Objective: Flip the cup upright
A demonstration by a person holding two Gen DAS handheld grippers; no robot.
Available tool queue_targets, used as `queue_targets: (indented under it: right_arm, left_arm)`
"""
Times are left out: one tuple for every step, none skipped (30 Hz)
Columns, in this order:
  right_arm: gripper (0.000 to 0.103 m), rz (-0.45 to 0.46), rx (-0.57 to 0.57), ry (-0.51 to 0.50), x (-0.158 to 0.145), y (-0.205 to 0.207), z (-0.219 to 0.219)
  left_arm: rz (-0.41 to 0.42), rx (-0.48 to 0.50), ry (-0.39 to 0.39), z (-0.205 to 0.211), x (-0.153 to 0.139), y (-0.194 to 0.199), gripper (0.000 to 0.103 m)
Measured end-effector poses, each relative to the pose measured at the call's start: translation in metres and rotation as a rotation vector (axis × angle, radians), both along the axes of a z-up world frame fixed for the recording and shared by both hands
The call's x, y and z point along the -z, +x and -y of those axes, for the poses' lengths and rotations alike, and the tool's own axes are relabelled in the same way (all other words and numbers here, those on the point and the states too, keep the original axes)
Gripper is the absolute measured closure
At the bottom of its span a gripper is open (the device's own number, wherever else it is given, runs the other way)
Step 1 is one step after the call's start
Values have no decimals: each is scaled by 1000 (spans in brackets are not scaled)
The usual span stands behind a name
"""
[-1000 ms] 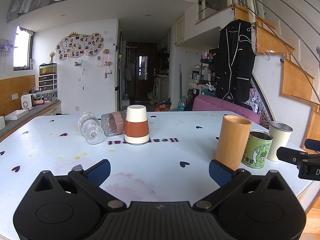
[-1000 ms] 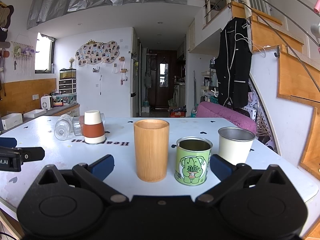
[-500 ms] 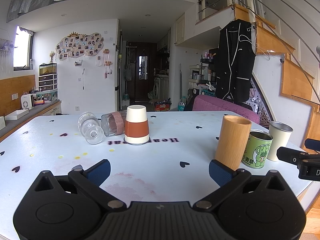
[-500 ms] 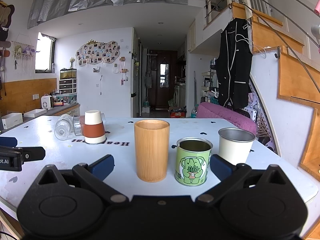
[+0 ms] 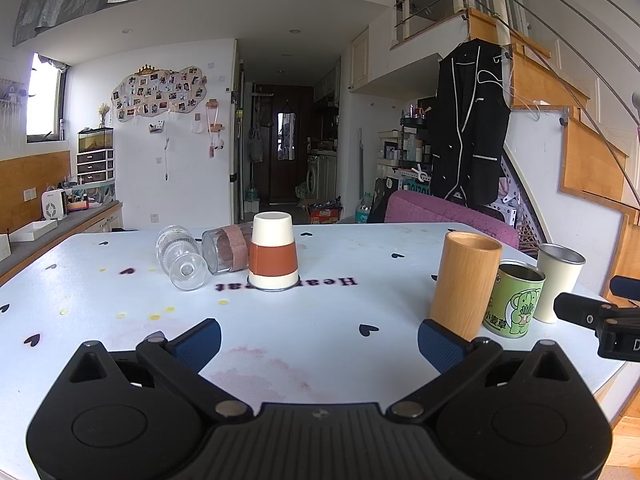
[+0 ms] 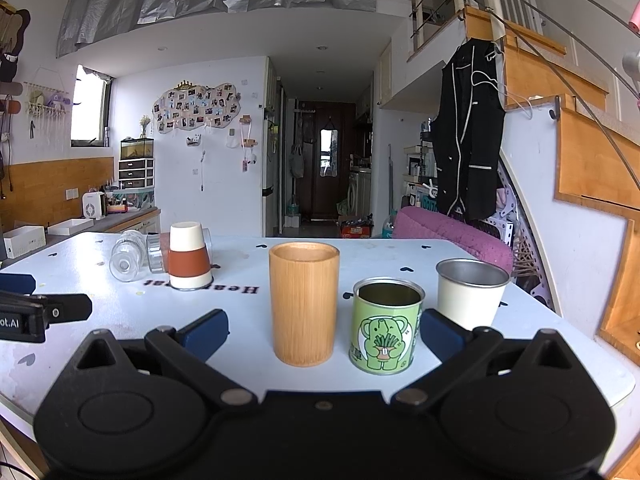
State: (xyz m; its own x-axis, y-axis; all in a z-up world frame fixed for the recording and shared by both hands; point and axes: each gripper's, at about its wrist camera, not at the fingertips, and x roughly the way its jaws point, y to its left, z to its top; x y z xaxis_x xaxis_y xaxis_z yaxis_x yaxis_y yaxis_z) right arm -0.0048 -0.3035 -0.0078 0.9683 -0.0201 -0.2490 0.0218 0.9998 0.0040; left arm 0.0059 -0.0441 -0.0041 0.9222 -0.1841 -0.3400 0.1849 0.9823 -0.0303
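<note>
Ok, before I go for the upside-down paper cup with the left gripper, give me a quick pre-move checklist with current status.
1. Left gripper open, nothing held: ok.
2. Right gripper open, nothing held: ok.
3. Paper cup mouth down on the table: not ok, needs flipping.
4. Straight path from left gripper to cup free: ok.
5. Space on the cup's left side: not ok, a fallen banded glass lies against it, clear glass beside.
6. Bamboo cup, green tin and steel cup upright, apart: ok.

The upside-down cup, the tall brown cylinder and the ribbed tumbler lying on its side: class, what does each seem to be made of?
Upside-down cup: probably paper, matte white with a brown sleeve.
Tall cylinder: looks like bamboo or wood, fine vertical grain.
Ribbed tumbler: clear glass or plastic; the table shows through.
</note>
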Motion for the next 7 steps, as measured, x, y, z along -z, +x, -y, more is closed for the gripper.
queue_targets:
  right_arm:
    - [0,1,-1,-1,0,0,0]
    - [0,2,-2,-1,-1,0,0]
    - [0,2,-2,-1,-2,0,0]
    - [0,2,-2,-1,-1,0,0]
    - [0,2,-2,-1,-2,0,1]
    - [0,2,-2,-1,-1,0,0]
    - [0,2,-2,-1,-2,0,1]
  left_arm:
    - [0,0,0,0,0,0,0]
    - [0,0,0,0,0,0,0]
    - [-1,0,0,0,0,0,0]
    - [-1,-1,0,0,0,0,0]
    - [0,-2,1,0,0,0,0]
    - [-1,-3,2,1,0,0,0]
    - [-1,-2,3,2,0,0,0]
